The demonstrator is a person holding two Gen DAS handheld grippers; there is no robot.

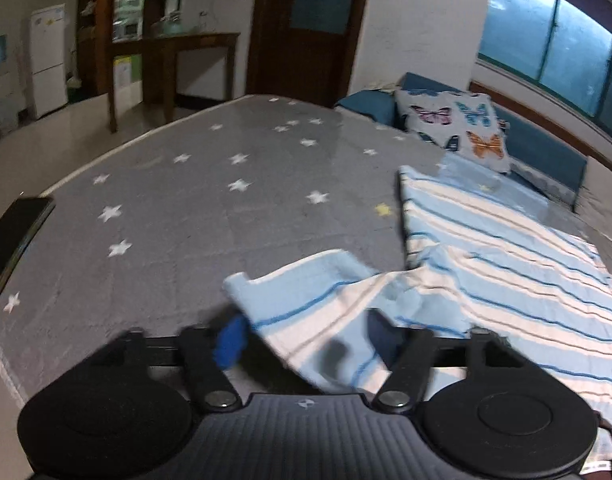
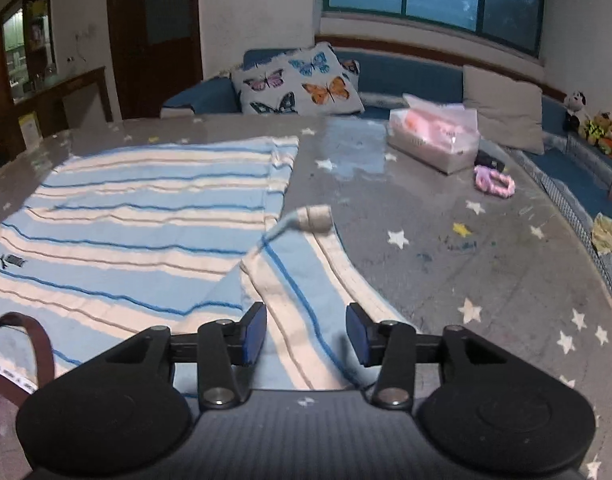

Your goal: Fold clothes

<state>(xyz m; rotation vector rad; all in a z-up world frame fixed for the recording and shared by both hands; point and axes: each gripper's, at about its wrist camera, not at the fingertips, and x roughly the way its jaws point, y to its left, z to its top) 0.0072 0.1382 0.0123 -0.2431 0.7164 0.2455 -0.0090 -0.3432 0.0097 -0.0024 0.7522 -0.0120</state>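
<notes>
A light blue and cream striped sweater (image 2: 146, 216) lies flat on the grey star-patterned table (image 2: 485, 272). In the left wrist view its left sleeve (image 1: 317, 312) lies between the open fingers of my left gripper (image 1: 302, 340), draped over the right one; the image is blurred there. In the right wrist view the right sleeve (image 2: 302, 280) runs between the open fingers of my right gripper (image 2: 306, 334), with its cream cuff (image 2: 315, 218) further out. I cannot tell if either gripper touches the cloth.
A dark phone (image 1: 14, 240) lies at the table's left edge. A clear box with pink contents (image 2: 433, 140) and a pink item (image 2: 493, 182) sit at the far right. A butterfly pillow (image 2: 302, 84) leans on the blue sofa behind.
</notes>
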